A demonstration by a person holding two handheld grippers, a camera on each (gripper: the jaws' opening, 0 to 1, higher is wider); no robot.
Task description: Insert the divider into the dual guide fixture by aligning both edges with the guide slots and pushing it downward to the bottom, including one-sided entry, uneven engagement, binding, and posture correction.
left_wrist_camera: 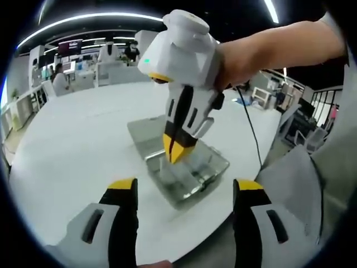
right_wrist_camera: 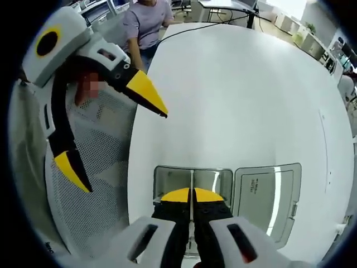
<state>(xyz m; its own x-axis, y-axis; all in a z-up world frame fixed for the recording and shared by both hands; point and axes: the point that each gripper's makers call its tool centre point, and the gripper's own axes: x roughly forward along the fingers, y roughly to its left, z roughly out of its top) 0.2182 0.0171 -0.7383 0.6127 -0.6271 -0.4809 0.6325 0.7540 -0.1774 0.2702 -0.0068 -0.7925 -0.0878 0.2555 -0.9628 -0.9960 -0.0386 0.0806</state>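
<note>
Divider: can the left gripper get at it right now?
Probably not cleanly. The right gripper is shut on the divider, covering its top edge over the fixture. The left gripper hangs open nearby, with only the sides free.

The left gripper (left_wrist_camera: 184, 192) and right gripper (right_wrist_camera: 192, 195) have white bodies, black jaws and yellow tips. The table (right_wrist_camera: 240, 89) is plain white. The guide fixture (right_wrist_camera: 223, 181) is translucent grey, its thin divider (right_wrist_camera: 192, 180) clear. A seated person's shirt (right_wrist_camera: 148, 22) is mauve.
</note>
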